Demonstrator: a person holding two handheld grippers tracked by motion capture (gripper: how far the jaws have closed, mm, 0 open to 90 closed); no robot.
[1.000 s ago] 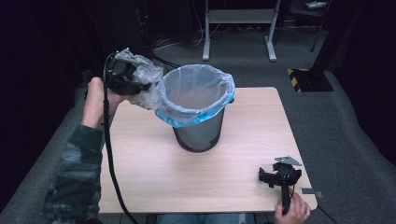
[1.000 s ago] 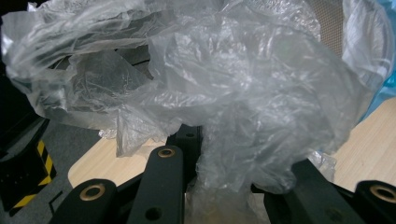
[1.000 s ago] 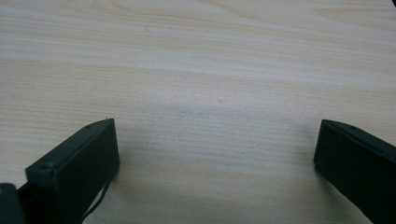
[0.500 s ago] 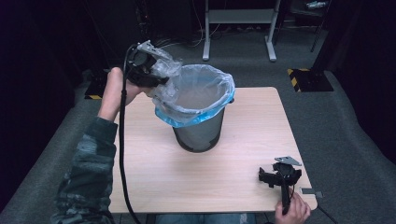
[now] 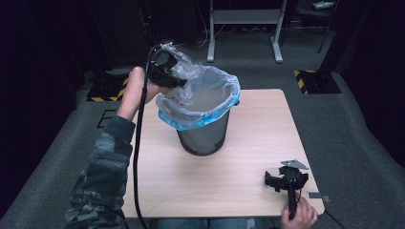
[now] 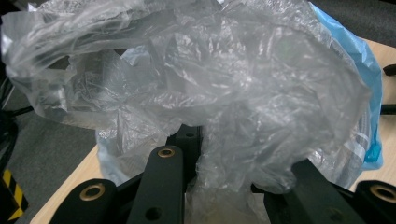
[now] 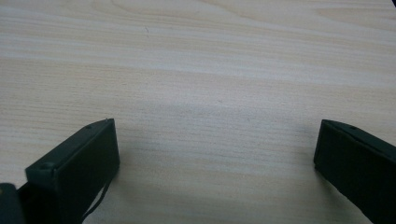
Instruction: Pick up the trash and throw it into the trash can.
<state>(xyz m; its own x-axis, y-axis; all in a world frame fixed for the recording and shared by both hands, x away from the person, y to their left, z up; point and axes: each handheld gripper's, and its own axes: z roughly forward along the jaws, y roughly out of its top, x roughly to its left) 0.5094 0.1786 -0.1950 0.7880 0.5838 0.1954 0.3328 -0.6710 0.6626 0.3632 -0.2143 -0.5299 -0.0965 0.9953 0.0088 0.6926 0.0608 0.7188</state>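
My left gripper (image 5: 175,78) is raised at the far left rim of a dark mesh bin (image 5: 204,139). It is shut on a crumpled wad of clear plastic film (image 5: 187,71). In the left gripper view the film (image 6: 196,93) bulges over both black jaws of that gripper (image 6: 233,186) and hides their tips. The bin's clear liner with a blue edge (image 5: 212,106) hangs over the rim, and its blue edge (image 6: 370,88) lies behind the wad. My right gripper (image 5: 273,181) rests on the table's near right corner. Its jaws (image 7: 215,154) are wide apart with bare wood between them.
The light wooden table (image 5: 258,143) carries the bin near its middle. A black cable (image 5: 138,157) hangs from the left gripper along the sleeve. Grey carpet, a metal frame (image 5: 243,21) and yellow-black striped floor plates (image 5: 310,78) lie beyond the table.
My left hand has carried the plastic wad rightward, from beside the table's left edge to the bin's rim. The right gripper has stayed still.
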